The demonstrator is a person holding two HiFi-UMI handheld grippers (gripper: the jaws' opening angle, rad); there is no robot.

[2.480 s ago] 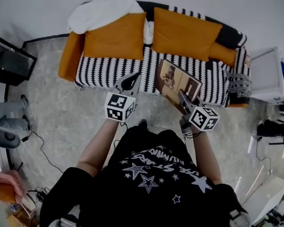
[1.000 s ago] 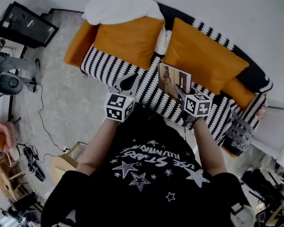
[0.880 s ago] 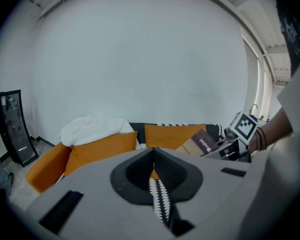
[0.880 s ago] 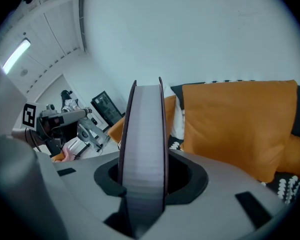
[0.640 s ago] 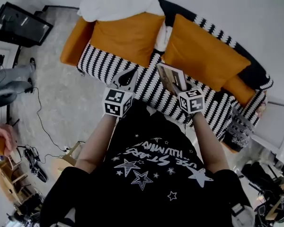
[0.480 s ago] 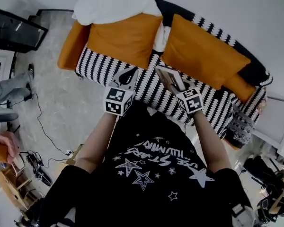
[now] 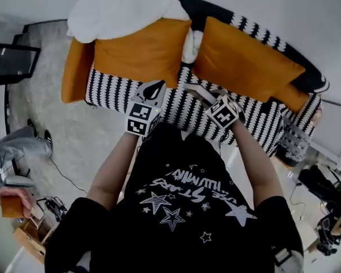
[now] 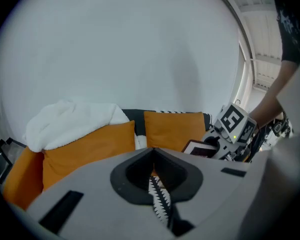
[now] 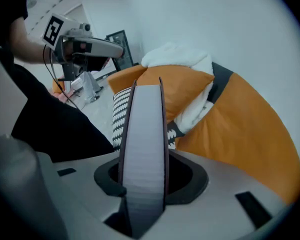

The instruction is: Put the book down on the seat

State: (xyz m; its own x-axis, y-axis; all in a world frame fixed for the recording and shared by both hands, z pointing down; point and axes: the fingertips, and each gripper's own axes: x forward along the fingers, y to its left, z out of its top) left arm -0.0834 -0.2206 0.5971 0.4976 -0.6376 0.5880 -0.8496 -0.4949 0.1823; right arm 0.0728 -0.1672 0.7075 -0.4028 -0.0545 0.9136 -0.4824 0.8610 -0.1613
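Note:
The book (image 7: 197,91) hangs over the front of the black-and-white striped seat (image 7: 111,87), near its middle. My right gripper (image 7: 212,99) is shut on it. In the right gripper view the book (image 9: 142,144) stands edge-on between the jaws, its pale page block facing me. My left gripper (image 7: 152,91) hovers over the seat's front edge to the left of the book, shut and holding nothing. From the left gripper view I see the book (image 8: 200,148) and the right gripper's marker cube (image 8: 234,125) off to the right.
Two orange cushions (image 7: 141,50) (image 7: 244,62) lean on the sofa back, and a white blanket (image 7: 120,13) lies over the left one. A dark screen (image 7: 8,62) stands at the left, a white cabinet (image 7: 336,132) at the right. Another person's hand (image 7: 12,201) shows at the lower left.
The right gripper has carried the book a little left and lower toward the seat, tilting it flatter. The left gripper has kept its place over the seat's edge.

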